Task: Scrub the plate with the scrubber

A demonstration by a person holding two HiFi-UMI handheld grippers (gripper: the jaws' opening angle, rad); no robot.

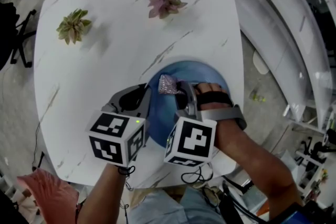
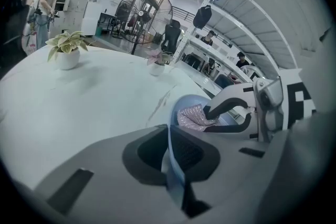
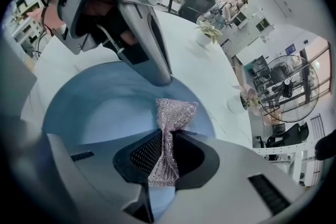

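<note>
- The left gripper has its fingers shut down to a thin gap on the near-left rim of the blue plate. My guess is that's purely to brace it so it doesn't skate around while it gets rubbed.
- The plate sits at the near edge of the white surface, right in front of the person. The two potted plants are well away at the far side.
- The scrubber, a sparkly mesh strip, is over the far-left part of the plate's bowl. Its long axis runs straight out along the fingers, with the flared free end pointing away from the person. I can't quite tell if that end is pressing on the plate yet.
- The right gripper has its fingers closed tight around the scrubber's middle, squashing it into a bow-tie shape. Looks like a firm hold, so it won't slip mid-scrub.
</note>
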